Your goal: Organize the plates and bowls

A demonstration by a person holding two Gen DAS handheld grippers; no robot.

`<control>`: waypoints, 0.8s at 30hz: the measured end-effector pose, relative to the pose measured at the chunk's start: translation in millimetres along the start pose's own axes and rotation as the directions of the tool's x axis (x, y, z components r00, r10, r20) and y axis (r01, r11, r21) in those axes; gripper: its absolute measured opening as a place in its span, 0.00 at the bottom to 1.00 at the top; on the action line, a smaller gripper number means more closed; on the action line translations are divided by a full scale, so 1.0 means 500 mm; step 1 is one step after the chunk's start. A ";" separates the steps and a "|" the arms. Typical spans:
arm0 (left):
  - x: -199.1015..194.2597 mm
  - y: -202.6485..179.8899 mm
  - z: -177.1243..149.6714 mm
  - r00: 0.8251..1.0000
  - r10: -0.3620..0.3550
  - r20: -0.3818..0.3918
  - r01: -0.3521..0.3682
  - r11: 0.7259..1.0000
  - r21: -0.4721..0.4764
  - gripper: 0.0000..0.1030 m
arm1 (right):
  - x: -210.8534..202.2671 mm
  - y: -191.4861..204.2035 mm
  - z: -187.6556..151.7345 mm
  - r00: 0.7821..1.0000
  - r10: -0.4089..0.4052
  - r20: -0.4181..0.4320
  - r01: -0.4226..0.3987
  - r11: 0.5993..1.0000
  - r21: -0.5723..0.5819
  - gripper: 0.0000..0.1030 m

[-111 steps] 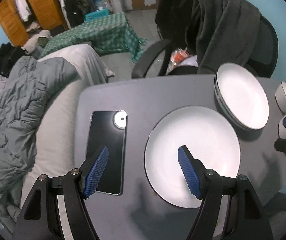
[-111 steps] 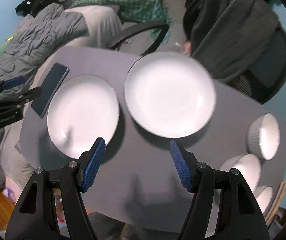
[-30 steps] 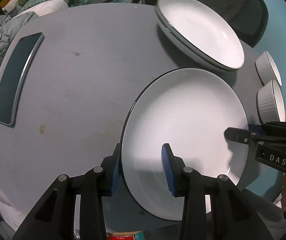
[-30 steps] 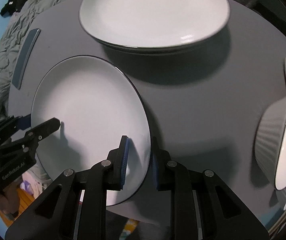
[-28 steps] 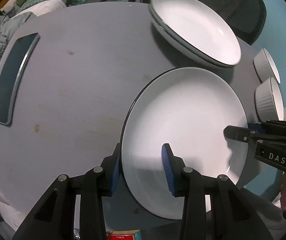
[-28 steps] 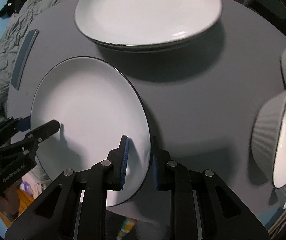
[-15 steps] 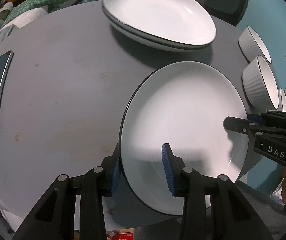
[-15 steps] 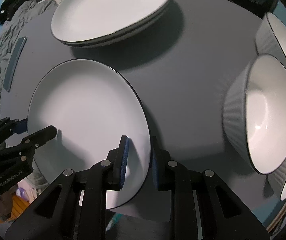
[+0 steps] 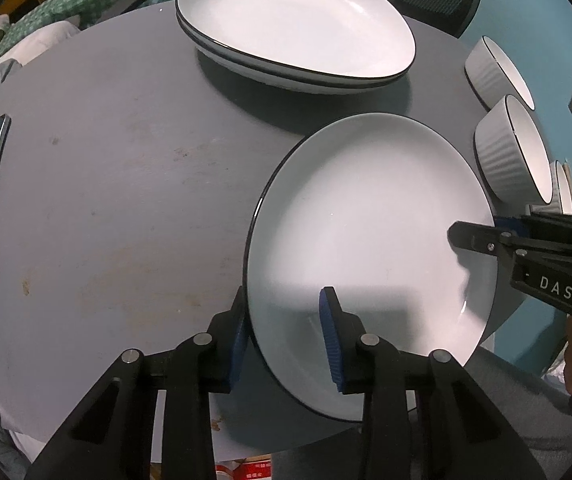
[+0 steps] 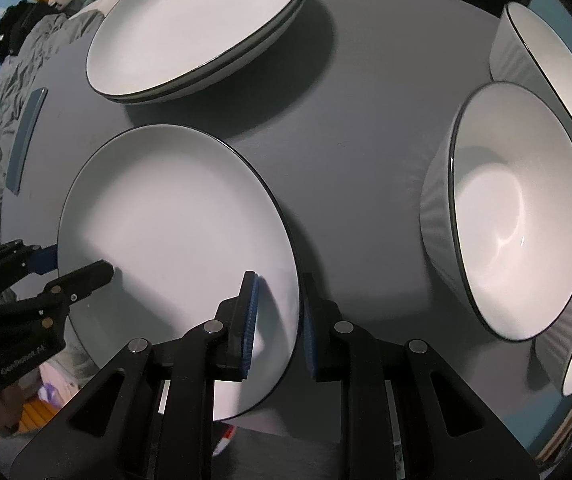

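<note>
- My left tongs [image 9: 282,336] and right tongs [image 10: 278,316] each clench opposite rims of the white plate [image 9: 366,248], lower right of the left view.
- I'd keep it level, clear the stacked plates [image 9: 294,28] at top centre, then lower both sides together, avoiding the bowls [image 10: 518,208].
</note>
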State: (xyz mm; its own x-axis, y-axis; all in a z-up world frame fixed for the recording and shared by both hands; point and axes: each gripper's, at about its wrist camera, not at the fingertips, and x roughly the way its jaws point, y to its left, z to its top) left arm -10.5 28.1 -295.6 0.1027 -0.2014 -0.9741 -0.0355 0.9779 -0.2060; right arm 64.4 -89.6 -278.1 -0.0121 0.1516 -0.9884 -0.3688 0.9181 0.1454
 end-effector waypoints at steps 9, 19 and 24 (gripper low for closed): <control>0.001 0.024 0.007 1.000 -0.024 -0.006 0.024 0.999 -0.047 0.33 | 0.013 0.004 -0.017 0.998 0.068 0.015 -0.069 0.994 0.086 0.20; -0.006 0.038 0.005 0.999 -0.031 -0.014 0.031 0.998 -0.052 0.31 | 0.030 -0.024 -0.015 0.989 0.141 0.050 -0.147 0.975 0.167 0.20; -0.005 0.036 0.003 0.999 -0.032 -0.015 0.032 0.998 -0.057 0.29 | 0.032 -0.005 0.001 0.991 0.126 0.054 -0.133 0.982 0.134 0.20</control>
State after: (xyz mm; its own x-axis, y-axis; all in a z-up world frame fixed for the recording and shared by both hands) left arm -10.1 46.4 -296.7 0.0892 -0.2339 -0.9682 -0.0884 0.9663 -0.2416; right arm 65.5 -89.4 -294.5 -0.0085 0.2859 -0.9582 -0.2363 0.9305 0.2798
